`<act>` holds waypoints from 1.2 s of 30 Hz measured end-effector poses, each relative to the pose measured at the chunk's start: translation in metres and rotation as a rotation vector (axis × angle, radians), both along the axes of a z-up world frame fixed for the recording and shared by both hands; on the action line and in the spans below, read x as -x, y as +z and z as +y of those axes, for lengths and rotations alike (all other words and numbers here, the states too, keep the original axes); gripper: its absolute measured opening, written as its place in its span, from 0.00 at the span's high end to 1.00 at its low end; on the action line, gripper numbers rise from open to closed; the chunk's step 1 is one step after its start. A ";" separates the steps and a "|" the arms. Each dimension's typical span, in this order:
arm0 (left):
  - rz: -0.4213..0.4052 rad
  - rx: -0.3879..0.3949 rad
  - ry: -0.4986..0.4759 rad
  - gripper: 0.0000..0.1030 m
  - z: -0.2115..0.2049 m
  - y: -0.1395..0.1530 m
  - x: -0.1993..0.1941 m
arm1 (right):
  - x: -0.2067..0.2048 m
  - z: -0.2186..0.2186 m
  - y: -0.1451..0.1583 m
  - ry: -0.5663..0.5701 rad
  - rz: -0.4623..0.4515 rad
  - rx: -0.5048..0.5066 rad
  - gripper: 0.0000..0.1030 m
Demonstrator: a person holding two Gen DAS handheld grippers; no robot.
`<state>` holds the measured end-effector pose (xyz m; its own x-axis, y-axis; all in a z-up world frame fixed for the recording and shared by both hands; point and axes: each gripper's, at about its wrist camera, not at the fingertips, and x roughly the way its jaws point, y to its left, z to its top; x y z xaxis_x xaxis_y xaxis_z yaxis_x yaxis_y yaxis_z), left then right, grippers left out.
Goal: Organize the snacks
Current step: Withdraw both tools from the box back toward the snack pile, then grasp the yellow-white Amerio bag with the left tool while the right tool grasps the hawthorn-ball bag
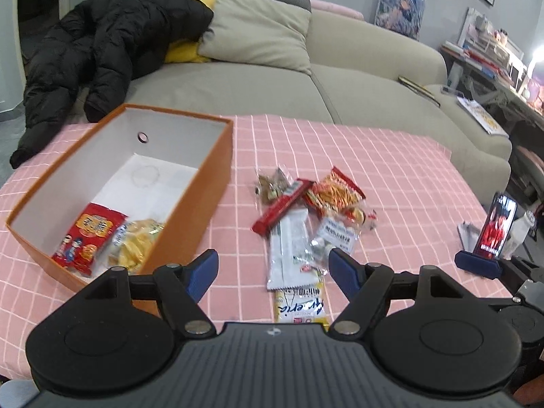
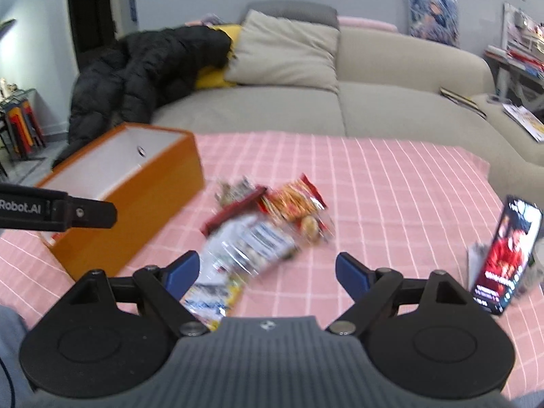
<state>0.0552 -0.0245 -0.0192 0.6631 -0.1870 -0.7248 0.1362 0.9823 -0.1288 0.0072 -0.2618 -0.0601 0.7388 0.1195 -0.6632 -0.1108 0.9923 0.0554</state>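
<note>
Jaws of the left gripper [image 1: 273, 273] and right gripper [image 2: 267, 273] are spread, nothing pinched. Snacks [image 1: 306, 217] are heaped at twelve o'clock on the cloth [image 1: 391, 170]; two packets [image 1: 102, 238] are seen inside the box [image 1: 207, 197] at ten.

left gripper [image 1: 273, 268]: black linkage arms, round black discs, silver pins
fingers [image 1: 204, 272]: blue, ribbed pads
body: grey ribbed housing, small logo
right gripper [image 2: 267, 273]: same build
side marking: white "Robot.AI"
</note>
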 end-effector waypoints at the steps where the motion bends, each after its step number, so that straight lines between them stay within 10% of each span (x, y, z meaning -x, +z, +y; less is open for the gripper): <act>1: 0.001 0.002 -0.005 0.17 -0.002 -0.004 0.000 | -0.001 -0.001 -0.004 -0.007 0.005 0.002 0.18; 22: 0.080 -0.013 0.008 0.25 -0.012 -0.050 -0.059 | -0.073 0.011 -0.049 -0.010 0.109 -0.038 0.29; 36: 0.032 -0.008 0.078 0.25 -0.005 -0.043 -0.095 | -0.147 0.021 -0.076 -0.190 0.281 -0.197 0.18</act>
<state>0.1502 -0.0293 -0.0622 0.6518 -0.1300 -0.7471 0.0554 0.9907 -0.1240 0.1541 -0.2403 -0.1364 0.5527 0.1430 -0.8211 0.1207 0.9611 0.2486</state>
